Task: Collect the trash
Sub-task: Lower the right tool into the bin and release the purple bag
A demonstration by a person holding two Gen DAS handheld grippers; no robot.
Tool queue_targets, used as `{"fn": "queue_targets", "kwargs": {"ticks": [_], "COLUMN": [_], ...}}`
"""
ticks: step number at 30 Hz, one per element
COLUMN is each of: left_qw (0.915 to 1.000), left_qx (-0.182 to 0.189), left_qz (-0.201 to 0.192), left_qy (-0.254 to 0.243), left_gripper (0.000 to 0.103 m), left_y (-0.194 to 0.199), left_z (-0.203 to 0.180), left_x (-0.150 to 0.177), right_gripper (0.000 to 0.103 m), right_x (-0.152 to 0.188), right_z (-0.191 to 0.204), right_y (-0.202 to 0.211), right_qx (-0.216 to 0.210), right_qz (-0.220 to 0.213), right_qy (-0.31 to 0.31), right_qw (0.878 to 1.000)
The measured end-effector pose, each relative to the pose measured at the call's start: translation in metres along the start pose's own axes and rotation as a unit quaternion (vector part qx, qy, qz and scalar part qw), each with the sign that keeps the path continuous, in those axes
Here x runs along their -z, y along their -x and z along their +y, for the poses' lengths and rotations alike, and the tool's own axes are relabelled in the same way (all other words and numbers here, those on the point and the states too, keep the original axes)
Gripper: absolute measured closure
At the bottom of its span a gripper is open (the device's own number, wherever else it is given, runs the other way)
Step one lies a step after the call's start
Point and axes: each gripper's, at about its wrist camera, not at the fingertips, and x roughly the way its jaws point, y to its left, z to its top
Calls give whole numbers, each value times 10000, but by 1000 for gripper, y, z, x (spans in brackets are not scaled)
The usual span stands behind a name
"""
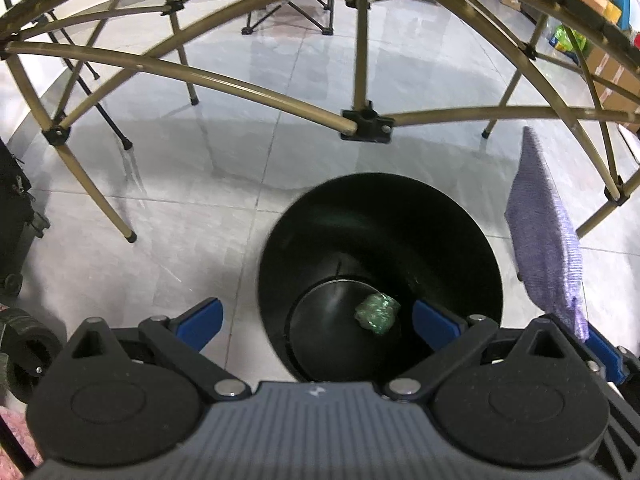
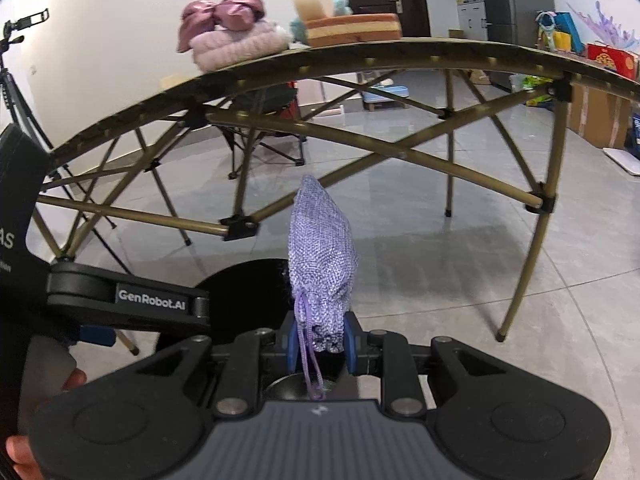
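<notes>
A black round bin [image 1: 380, 216] stands on the grey tiled floor under a folding table. A crumpled green scrap [image 1: 376, 314] lies on the bin's bottom. My left gripper [image 1: 318, 322] hovers above the bin's mouth, open, its blue fingers [image 1: 202, 322] wide apart and nothing between them. My right gripper [image 2: 322, 342] is shut on the gathered mouth of a lilac woven drawstring pouch [image 2: 322, 248], which sticks up and forward from the pads. The same pouch [image 1: 544, 236] shows at the right of the left wrist view, beside the bin. The bin's rim [image 2: 240, 276] is partly visible behind the left gripper's body.
The folding table's olive metal legs and crossbars [image 1: 248, 92] span the floor ahead. On the tabletop lie a pink bundle [image 2: 228, 36] and a striped cushion [image 2: 352, 28]. A folding chair [image 2: 264, 120] stands behind. Boxes [image 2: 600, 116] sit at the right, a tripod [image 2: 16, 80] at the left.
</notes>
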Motion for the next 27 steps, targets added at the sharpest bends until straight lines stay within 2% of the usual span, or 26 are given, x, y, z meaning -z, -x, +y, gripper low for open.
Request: {"fn": "queue_targets", "kwargs": {"ticks": [11,27], "left_qw": [9992,9969], "left_qx": [-100,-320], "left_qz": [-176,-168], "left_qy": [347,699], "left_gripper": [0,0], "left_y": [11,13], "left_z": [47,95], "left_x": [-1,2], "right_gripper": [81,81], "right_x": [-4,3], "right_z": [40,64], "right_y": [-17,-64], "right_qx": [-230,-211], "right_qz": [220,965], "right_qy": [165,-33], "right_qw": [9994,9951]}}
